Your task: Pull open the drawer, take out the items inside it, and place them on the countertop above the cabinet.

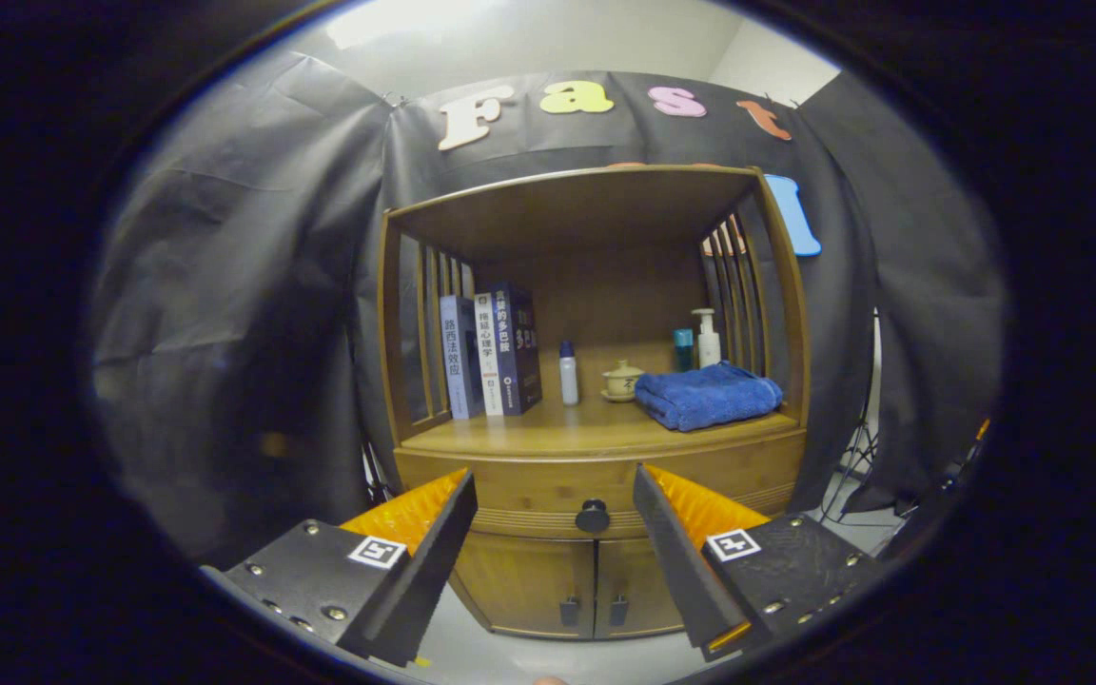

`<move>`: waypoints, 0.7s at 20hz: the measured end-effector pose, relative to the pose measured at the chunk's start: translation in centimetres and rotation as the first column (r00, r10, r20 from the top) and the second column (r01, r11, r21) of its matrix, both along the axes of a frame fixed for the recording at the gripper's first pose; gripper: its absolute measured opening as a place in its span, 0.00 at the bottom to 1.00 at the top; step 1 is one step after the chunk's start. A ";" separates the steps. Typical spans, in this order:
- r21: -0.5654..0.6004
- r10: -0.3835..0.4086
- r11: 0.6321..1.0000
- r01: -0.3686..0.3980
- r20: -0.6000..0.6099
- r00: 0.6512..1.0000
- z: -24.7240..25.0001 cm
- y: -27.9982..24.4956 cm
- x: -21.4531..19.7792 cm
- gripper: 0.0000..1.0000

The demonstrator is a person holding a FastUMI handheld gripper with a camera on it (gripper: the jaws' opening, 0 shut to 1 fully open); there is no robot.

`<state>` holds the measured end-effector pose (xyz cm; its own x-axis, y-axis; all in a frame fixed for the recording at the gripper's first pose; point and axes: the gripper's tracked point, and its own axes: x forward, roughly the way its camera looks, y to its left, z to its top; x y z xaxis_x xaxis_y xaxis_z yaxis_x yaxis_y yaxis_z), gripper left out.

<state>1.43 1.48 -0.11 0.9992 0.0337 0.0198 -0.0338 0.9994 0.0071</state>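
Note:
A wooden cabinet stands ahead of me against the black cloth wall. Its drawer (548,485) is closed, with a round dark knob (592,517) at the middle of its front. Above the drawer lies the countertop (567,433), roofed by an open shelf frame. My gripper (553,495) is open, some way short of the cabinet, and the knob appears between the two fingertips, slightly nearer the right one. Nothing is held between the fingers. The drawer's contents are hidden.
On the countertop stand three books (491,354) at the left, a small white bottle (568,373), a lidded teacup (622,381), a folded blue towel (708,394) and a pump bottle (706,339) at the right. Two cupboard doors (567,585) sit below the drawer.

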 end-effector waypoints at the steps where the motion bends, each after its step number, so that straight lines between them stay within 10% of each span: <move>1: -0.001 -0.005 1.000 0.005 -0.003 1.000 -0.3 -0.3 0.2 0.99; 14: -0.044 -0.071 0.997 0.068 -0.051 0.996 -3.5 -2.3 7.5 0.99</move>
<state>8.96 -0.86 -3.61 0.9988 -0.0363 -0.0322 0.0351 0.9988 -0.0352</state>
